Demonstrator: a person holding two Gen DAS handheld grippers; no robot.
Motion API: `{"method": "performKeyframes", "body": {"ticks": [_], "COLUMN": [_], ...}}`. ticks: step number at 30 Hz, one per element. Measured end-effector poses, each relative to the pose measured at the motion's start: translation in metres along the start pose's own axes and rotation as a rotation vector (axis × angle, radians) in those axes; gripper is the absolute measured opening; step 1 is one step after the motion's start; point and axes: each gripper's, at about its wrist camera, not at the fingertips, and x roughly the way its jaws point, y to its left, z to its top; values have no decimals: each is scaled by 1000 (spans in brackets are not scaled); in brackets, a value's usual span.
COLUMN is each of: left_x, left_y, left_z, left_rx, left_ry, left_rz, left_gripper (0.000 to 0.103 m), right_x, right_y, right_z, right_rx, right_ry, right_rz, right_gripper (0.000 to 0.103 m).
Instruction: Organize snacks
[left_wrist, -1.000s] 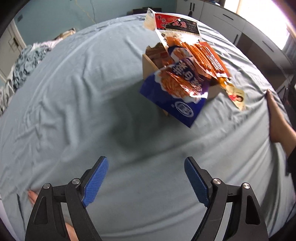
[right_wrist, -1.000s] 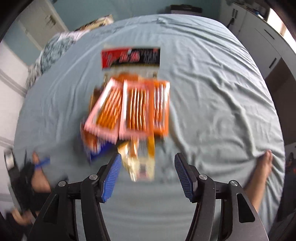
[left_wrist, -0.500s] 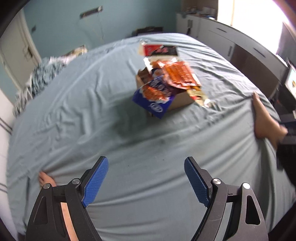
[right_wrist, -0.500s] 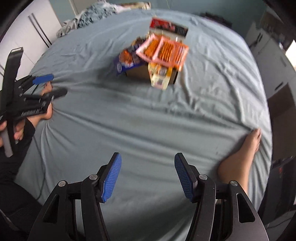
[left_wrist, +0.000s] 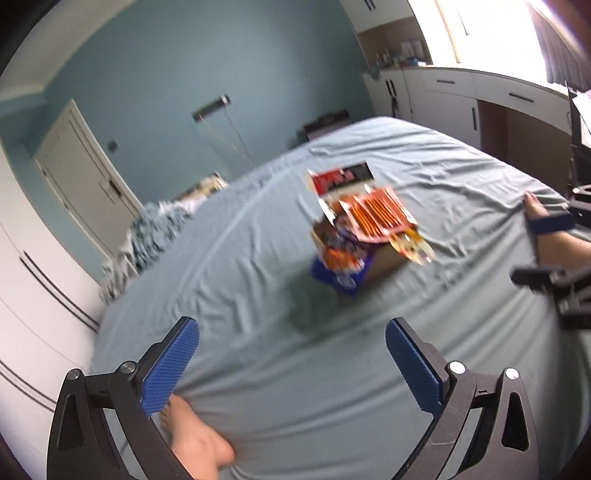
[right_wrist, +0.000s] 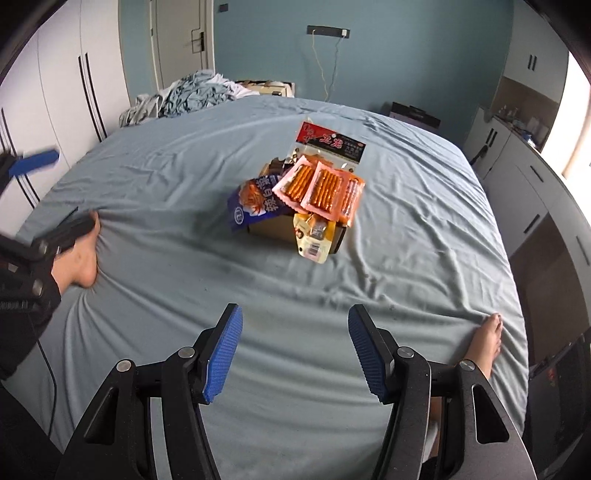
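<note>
Right wrist view: the cardboard box (right_wrist: 275, 227) heaped with snack packets (right_wrist: 319, 188) sits mid-bed (right_wrist: 406, 258), well apart from both tongs. The right tongs (right_wrist: 295, 350) gape empty; the left tongs (left_wrist: 291, 362), jaws just widened, hold nothing.

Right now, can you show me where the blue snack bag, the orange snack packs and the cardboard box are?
blue snack bag (right_wrist: 251, 208): right wrist view, on its printed front.
orange snack packs (right_wrist: 325, 188): right wrist view, on the middle pack.
cardboard box (right_wrist: 273, 227): right wrist view, on its brown front wall.
</note>
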Motion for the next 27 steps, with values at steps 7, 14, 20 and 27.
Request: {"method": "performKeyframes", "body": {"ticks": [7, 14, 20, 27], "left_x": [24, 40, 44, 42], "left_y": [-1, 2, 2, 1], "left_z": [-3, -14, -18, -16], "left_rx": [-35, -70, -75, -72], "left_ry": [-21, 36, 54, 53], "left_rz": [36, -6, -5, -14], "left_gripper": [103, 103, 103, 103], "right_x": [15, 13, 17, 19], "right_y": [-7, -14, -18, -18], "right_z": [21, 29, 28, 27], "right_rx": [-14, 49, 83, 97], "right_ry": [99, 93, 86, 110], "right_rz": [-28, -31, -47, -25], "right_gripper": [59, 59, 59, 59]}}
